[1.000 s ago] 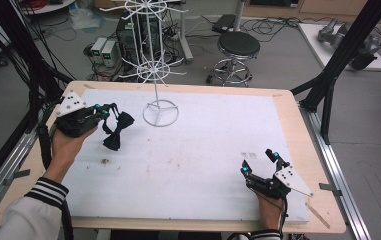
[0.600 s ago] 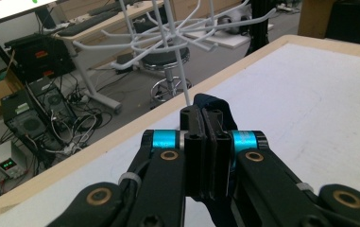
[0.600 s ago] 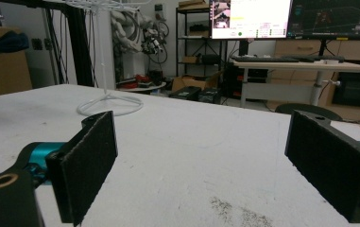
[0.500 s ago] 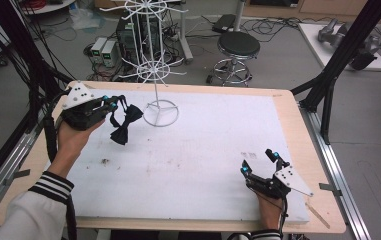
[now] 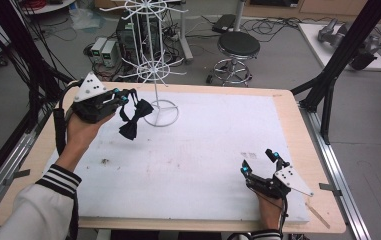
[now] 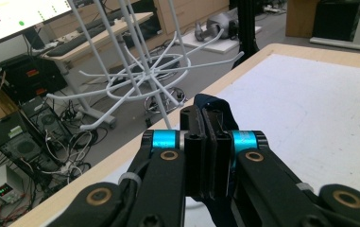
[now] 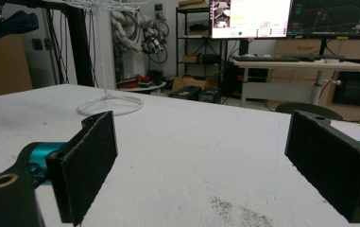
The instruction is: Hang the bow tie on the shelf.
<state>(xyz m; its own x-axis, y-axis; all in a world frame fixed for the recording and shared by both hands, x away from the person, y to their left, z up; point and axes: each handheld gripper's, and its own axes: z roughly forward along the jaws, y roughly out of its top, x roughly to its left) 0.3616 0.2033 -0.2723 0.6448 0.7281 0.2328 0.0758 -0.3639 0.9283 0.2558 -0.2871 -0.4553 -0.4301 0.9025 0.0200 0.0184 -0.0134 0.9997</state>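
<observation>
The counter is bare save the white rack. My left gripper pinches a black bow tie, lifted beside the rack; hanging it looks left to do. My right gripper rests apart, jaws spread.

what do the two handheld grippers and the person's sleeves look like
Both the left gripper and the right gripper are black, with bright blue cylinders near the jaws and flat black padded jaws. Each carries a pale grey three-cornered plate dotted with small holes. A black cable trails from the left one. The sleeve is white with black-striped cuffs.
</observation>
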